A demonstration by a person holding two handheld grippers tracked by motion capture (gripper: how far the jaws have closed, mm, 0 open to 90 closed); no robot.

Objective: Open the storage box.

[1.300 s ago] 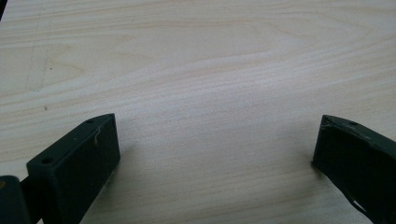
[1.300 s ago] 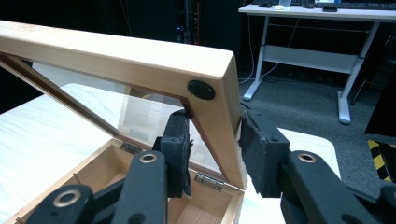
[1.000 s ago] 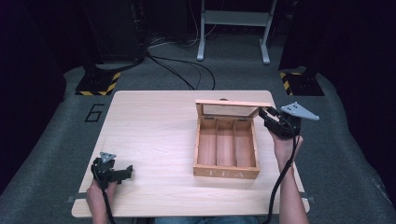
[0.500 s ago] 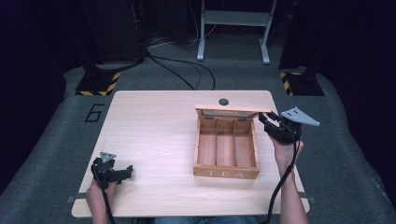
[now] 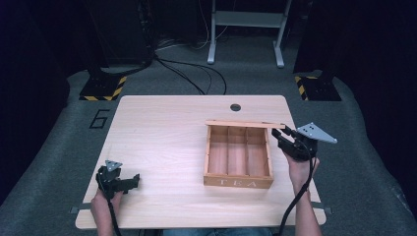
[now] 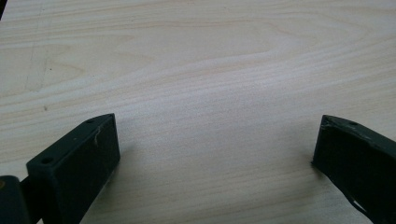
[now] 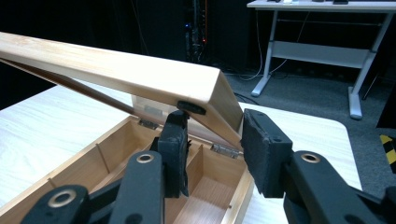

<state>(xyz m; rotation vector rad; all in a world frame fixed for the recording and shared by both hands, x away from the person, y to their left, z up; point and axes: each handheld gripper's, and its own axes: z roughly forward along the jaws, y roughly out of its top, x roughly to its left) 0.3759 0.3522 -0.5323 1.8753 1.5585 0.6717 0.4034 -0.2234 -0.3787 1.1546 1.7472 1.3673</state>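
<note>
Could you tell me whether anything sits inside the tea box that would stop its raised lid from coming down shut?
Nothing visible does. The tea box shows three bare compartments under the lid, which the right gripper grips at its corner. One jaw sits under the lid and must clear before it shuts.

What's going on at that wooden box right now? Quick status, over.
Right gripper fingers clamped on the corner of the tea box's raised wooden lid. Left gripper open, idle on the pale wooden table. Compartmented wooden tea box empty; nothing in the way.
</note>
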